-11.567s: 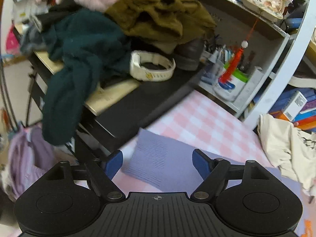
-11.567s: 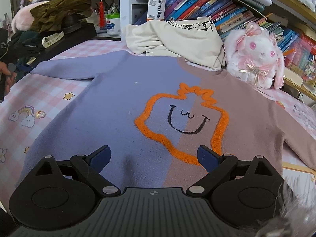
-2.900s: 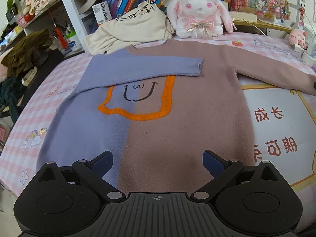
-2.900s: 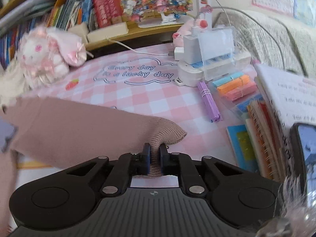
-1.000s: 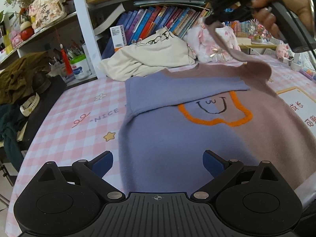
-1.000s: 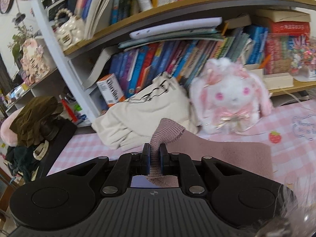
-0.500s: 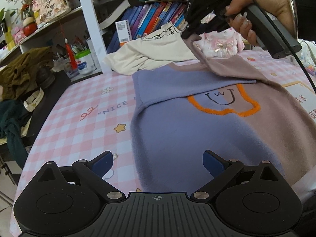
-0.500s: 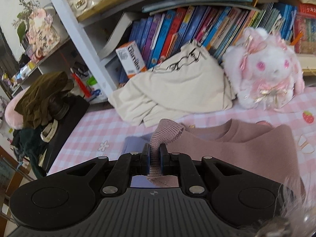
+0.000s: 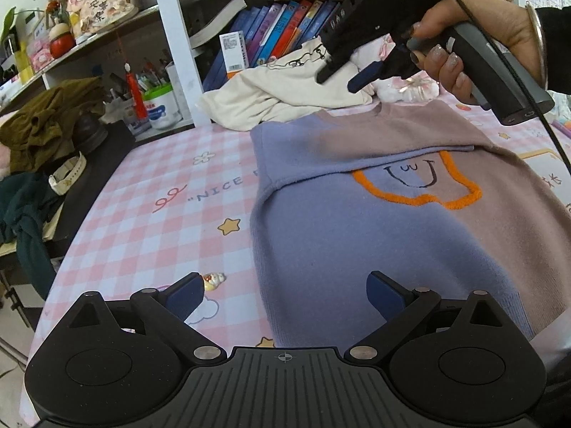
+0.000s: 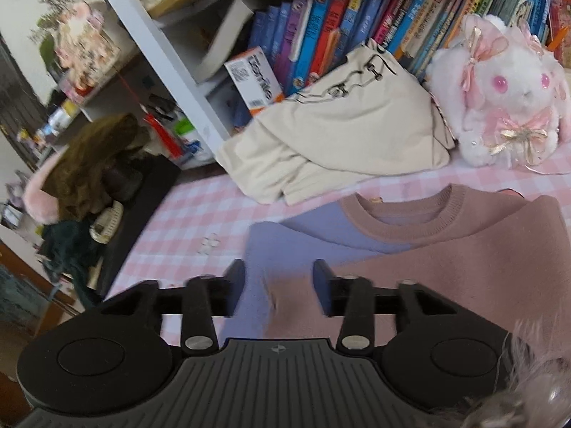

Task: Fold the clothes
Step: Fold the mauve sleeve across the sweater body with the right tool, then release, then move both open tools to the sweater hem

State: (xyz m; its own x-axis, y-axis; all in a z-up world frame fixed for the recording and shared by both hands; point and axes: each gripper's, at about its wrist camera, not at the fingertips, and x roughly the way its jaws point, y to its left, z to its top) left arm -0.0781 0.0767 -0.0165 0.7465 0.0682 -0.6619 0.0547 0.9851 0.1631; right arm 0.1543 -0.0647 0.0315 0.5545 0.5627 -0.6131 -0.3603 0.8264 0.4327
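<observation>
Right gripper (image 10: 278, 285) opens its fingers, nothing between them, above the sweater (image 9: 357, 235) on the checked counter (image 9: 150, 221), both sleeves folded across; left gripper (image 9: 285, 294), fingers apart, hovers near the hem, likely the next fold

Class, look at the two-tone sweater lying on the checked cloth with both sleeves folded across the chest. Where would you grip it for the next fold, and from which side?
Grip the sweater at its ribbed hem corners, coming from the near edge. The hem lies flat, free and nearest the open left gripper. The right gripper is opening, with nothing between its jaws.
</observation>
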